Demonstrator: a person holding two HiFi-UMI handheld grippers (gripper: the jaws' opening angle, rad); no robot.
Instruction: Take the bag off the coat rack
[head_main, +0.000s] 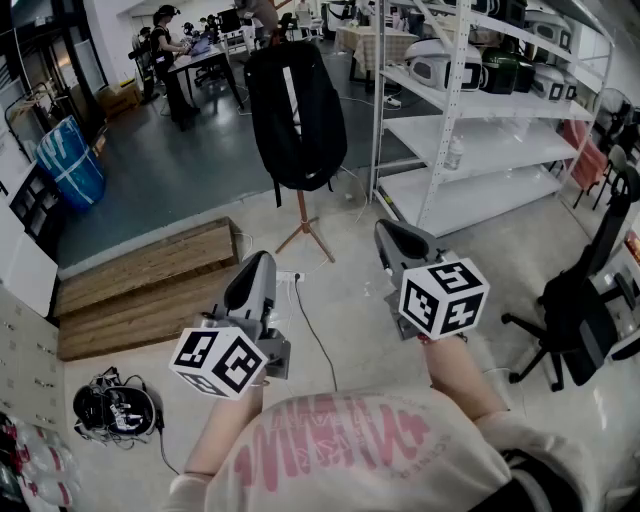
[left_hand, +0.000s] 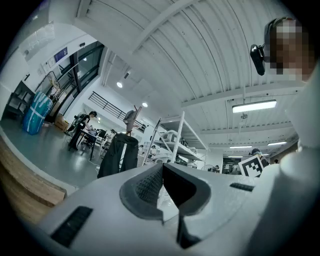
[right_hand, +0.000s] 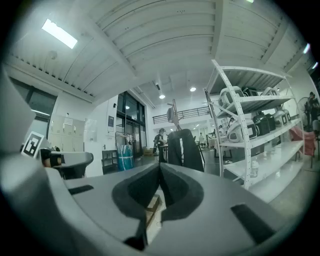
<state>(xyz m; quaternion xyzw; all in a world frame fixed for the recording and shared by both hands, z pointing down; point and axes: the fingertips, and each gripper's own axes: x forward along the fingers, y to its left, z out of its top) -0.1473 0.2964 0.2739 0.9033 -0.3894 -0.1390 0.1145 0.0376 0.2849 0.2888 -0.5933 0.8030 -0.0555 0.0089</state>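
Both closed, empty: my left gripper (head_main: 260, 262), my right gripper (head_main: 386, 230), jaws pressed together, nothing between. Black fabric backpack-style bag (head_main: 295, 115) hangs on thin wooden tripod coat rack (head_main: 303, 228), well ahead, near white metal shelving (head_main: 470, 140).

Risks:
- rack looks light with narrow feet; sideways pull on bag may topple it
- jaws not opened first, gripper just shoves bag
- thin dark cable on floor (head_main: 316, 340) lies in my path; could trip me
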